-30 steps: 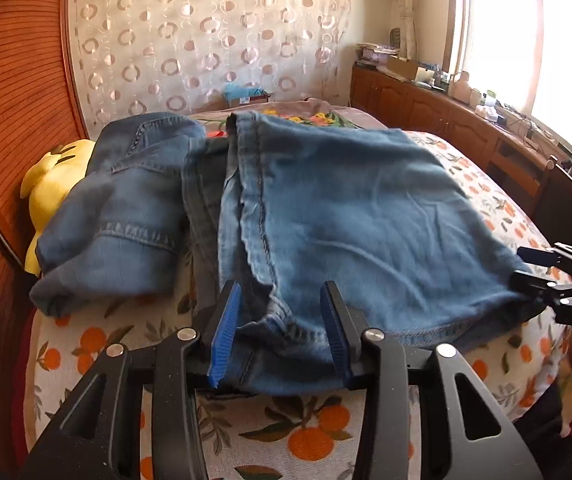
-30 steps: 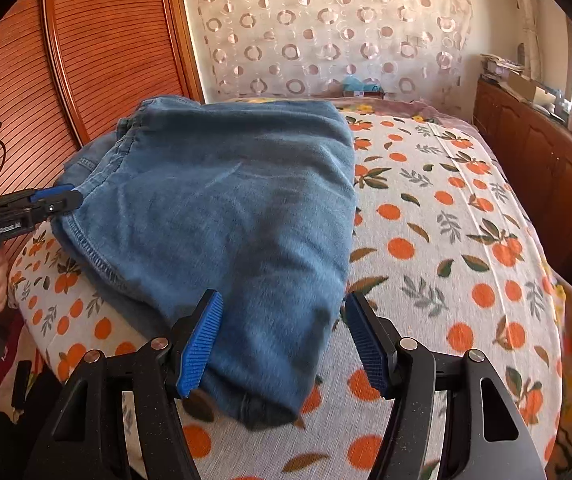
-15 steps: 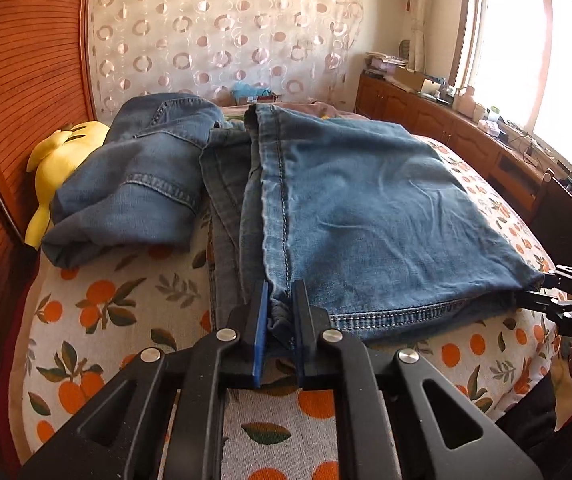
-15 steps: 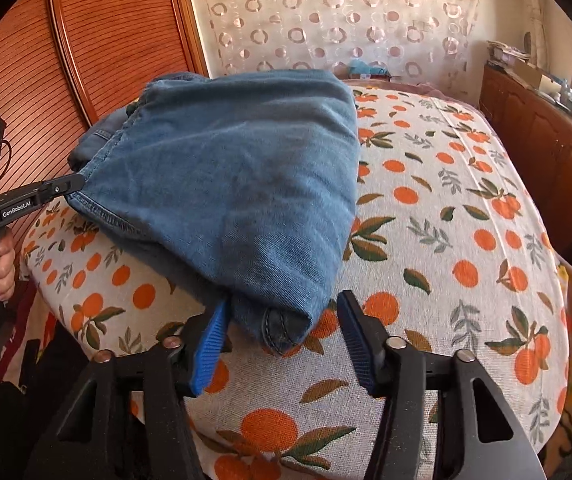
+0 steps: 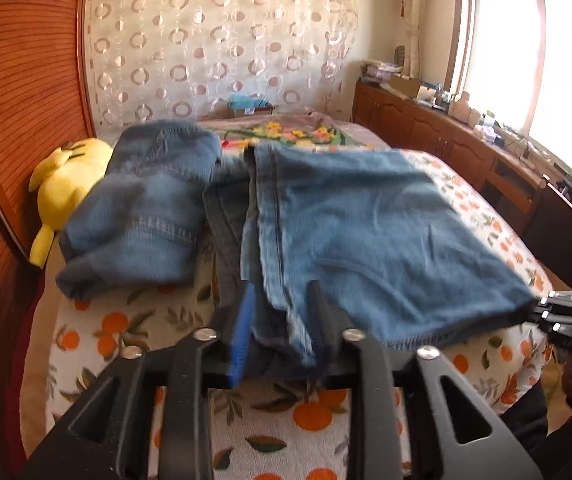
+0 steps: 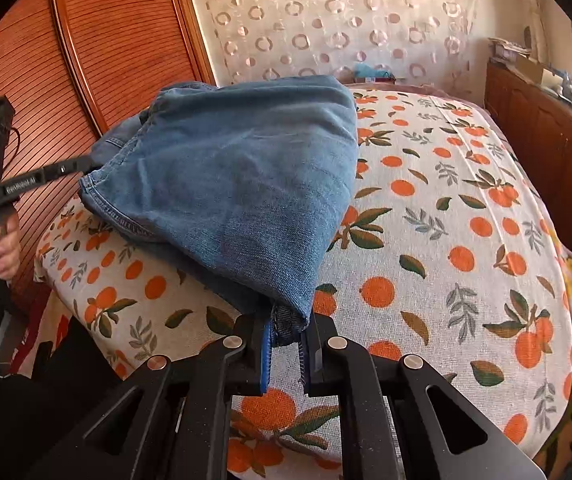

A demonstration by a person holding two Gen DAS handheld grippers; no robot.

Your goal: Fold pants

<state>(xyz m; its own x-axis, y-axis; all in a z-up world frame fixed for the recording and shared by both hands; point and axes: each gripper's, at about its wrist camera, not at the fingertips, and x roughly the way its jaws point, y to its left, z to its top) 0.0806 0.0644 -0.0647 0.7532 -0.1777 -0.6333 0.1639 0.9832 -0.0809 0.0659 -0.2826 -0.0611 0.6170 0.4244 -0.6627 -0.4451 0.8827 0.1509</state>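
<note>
Here the pants (image 6: 245, 184) lie on the bed (image 6: 466, 240), stretched ahead of both tongs. The right gripper (image 6: 286, 344) — jaws just closed — pinches its near corner; the left gripper (image 5: 277, 328), jaws just reopened partway, straddles the opposite corner's bunched hem.

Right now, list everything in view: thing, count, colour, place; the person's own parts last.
jeans: one, blue, near bed edge, hem corners at both grippers
second denim garment: one, blue, bunched further left
plush toy: one, yellow, against wooden headboard
bedspread: one, white with oranges
curtain: one, ringed, far wall
cabinets: brown, under window
left gripper: jaws just opening, denim between
right gripper: just closed on hem corner
hand: one, gripping left handle
</note>
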